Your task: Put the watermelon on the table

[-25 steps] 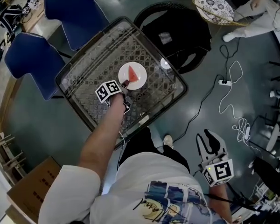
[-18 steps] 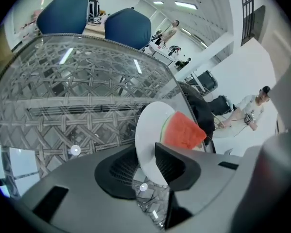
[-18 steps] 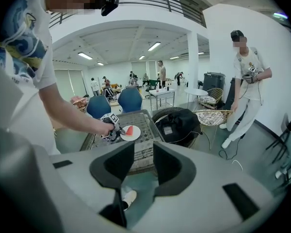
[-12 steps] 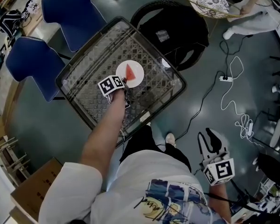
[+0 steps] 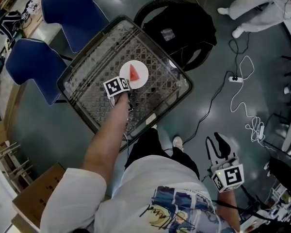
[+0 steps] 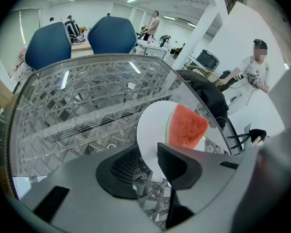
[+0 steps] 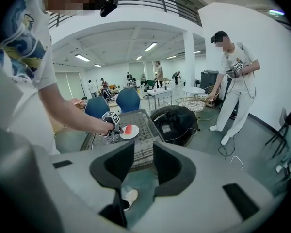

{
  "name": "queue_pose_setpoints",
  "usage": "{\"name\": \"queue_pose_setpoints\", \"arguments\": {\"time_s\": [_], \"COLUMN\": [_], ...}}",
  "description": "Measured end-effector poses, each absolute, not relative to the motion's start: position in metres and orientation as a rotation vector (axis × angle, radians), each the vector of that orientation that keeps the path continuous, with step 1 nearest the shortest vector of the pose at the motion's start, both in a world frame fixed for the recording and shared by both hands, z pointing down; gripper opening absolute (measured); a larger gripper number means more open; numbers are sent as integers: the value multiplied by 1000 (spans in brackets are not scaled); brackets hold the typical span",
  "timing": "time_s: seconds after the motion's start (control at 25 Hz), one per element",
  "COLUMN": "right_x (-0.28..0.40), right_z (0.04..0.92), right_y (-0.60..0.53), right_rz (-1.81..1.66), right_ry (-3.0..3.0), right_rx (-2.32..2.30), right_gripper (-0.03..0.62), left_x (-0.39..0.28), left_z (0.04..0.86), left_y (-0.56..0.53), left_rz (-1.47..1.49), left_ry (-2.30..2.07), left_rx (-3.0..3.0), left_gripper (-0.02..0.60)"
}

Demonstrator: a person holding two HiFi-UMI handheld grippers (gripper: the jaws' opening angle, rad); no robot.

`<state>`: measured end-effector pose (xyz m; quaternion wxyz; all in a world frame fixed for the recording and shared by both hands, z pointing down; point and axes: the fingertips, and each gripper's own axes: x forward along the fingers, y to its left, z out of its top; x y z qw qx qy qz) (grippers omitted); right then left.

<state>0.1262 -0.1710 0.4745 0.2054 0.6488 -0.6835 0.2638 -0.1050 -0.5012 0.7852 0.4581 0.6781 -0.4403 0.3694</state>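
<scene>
A red watermelon slice (image 5: pixel 133 73) lies on a white plate (image 5: pixel 141 79) on the glass-topped woven table (image 5: pixel 87 93). In the left gripper view the slice (image 6: pixel 186 126) sits on the plate (image 6: pixel 153 125) just ahead of the jaws. My left gripper (image 5: pixel 127 85) is at the plate's near rim, its marker cube on top. Its jaws (image 6: pixel 148 165) are opening, and the plate's rim shows in the gap without the pads pressing on it. My right gripper (image 5: pixel 216 144) hangs low at the right over the floor, open (image 7: pixel 143 161) with nothing between its fingers.
Two blue chairs (image 5: pixel 70 4) (image 5: pixel 31 62) stand at the table's far left. A black bag in a round chair (image 5: pixel 184 33) lies beyond the table. Cables (image 5: pixel 242 81) trail over the floor at right, a cardboard box (image 5: pixel 36 198) at lower left, and another person (image 5: pixel 262 4) stands at top right.
The left gripper has rolled at the plate's rim, its cube now turned more face-up. The slice on the plate has swung round. The right gripper has stayed put.
</scene>
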Motion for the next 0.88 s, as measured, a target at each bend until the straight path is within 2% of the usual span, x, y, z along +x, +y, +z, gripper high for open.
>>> {"name": "queue_pose_setpoints", "arguments": {"time_s": [0.4, 0.68, 0.8, 0.88], "right_x": [129, 125, 120, 116], "right_z": [476, 470, 460, 452], "right_y": [-169, -148, -132, -119], "right_rz": [673, 591, 525, 474], "right_ry": [-2010, -2167, -2246, -2287], "right_rx": [1735, 1592, 1509, 1458], "right_gripper": [123, 121, 112, 68], "left_x": [-122, -137, -143, -148], "left_z": [751, 681, 636, 608], "left_y": [-492, -430, -379, -336], "left_rz": [834, 592, 475, 437], "left_ry": [-1168, -1170, -1145, -1109], "left_rx": [1747, 1846, 1916, 1976], "left_gripper": [130, 128, 93, 42]}}
